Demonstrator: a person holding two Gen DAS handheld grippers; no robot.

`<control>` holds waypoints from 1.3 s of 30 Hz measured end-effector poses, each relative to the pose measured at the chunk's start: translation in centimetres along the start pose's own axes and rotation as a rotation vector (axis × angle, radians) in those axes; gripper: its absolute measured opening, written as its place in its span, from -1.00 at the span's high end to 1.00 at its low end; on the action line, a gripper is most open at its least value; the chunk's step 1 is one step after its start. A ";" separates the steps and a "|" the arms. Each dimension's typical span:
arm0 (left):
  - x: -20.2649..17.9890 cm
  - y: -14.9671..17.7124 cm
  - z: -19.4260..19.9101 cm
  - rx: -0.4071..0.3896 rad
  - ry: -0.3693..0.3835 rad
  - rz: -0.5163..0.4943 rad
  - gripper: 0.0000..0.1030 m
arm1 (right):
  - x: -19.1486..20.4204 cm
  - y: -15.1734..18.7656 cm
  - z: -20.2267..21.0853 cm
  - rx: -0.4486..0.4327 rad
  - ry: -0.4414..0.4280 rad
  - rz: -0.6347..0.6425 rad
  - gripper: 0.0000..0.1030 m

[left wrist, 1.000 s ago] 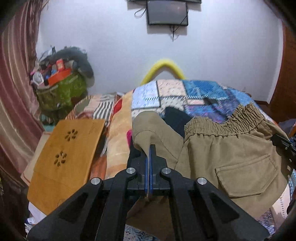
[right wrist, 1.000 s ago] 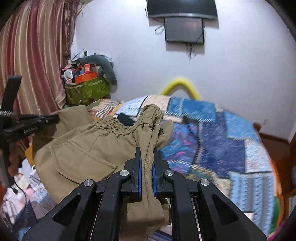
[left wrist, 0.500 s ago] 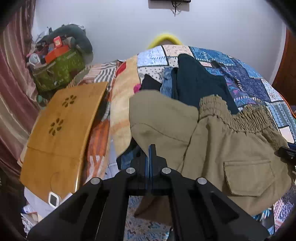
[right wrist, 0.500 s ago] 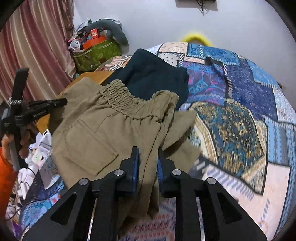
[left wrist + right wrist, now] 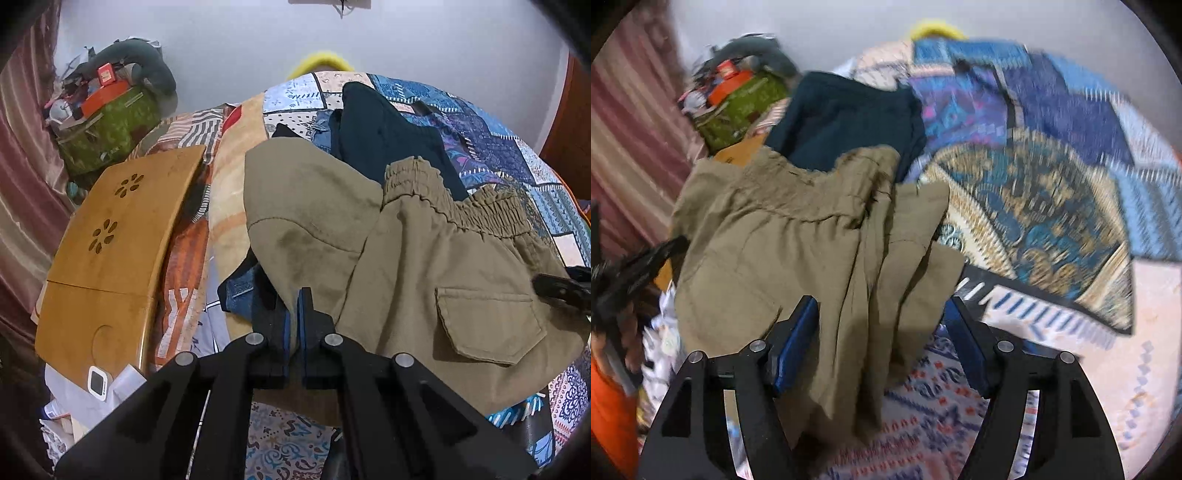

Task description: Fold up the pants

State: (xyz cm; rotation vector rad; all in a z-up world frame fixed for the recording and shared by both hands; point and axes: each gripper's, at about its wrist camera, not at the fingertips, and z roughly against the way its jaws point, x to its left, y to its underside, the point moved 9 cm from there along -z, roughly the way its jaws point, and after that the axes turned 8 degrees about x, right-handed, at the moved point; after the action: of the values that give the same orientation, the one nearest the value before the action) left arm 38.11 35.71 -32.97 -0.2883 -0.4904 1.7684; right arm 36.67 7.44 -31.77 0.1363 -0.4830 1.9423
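The khaki pants (image 5: 424, 258) lie bunched on the patterned bedspread (image 5: 491, 147), elastic waistband up and a flap pocket facing me. My left gripper (image 5: 294, 306) is shut on a fold of the khaki fabric at the pants' left side. In the right wrist view the pants (image 5: 798, 251) hang between the spread fingers of my right gripper (image 5: 882, 321), which is open; the cloth drapes loose between them. The right gripper's tip shows at the far right of the left wrist view (image 5: 565, 288). The left gripper shows at the left edge of the right wrist view (image 5: 631, 273).
A dark teal garment (image 5: 388, 129) lies on the bed behind the pants. A wooden lap table (image 5: 110, 251) leans at the bed's left side. A green bag piled with clutter (image 5: 107, 125) stands by the striped curtain (image 5: 22, 184). The white wall is behind.
My right gripper has opened and let go of the pants. Both grippers have lowered toward the bed, and the pants have dropped onto the bedspread. The left gripper stays shut on the fabric.
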 end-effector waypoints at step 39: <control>4.6 -4.1 -3.6 -0.006 -0.082 0.118 0.97 | 2.8 -6.6 -1.1 -0.180 0.045 0.171 0.75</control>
State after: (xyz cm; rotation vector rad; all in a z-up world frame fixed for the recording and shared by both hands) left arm 42.04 41.60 -33.92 -0.2539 -0.5462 1.9000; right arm 41.59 12.49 -30.11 -0.0665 -0.6550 2.0522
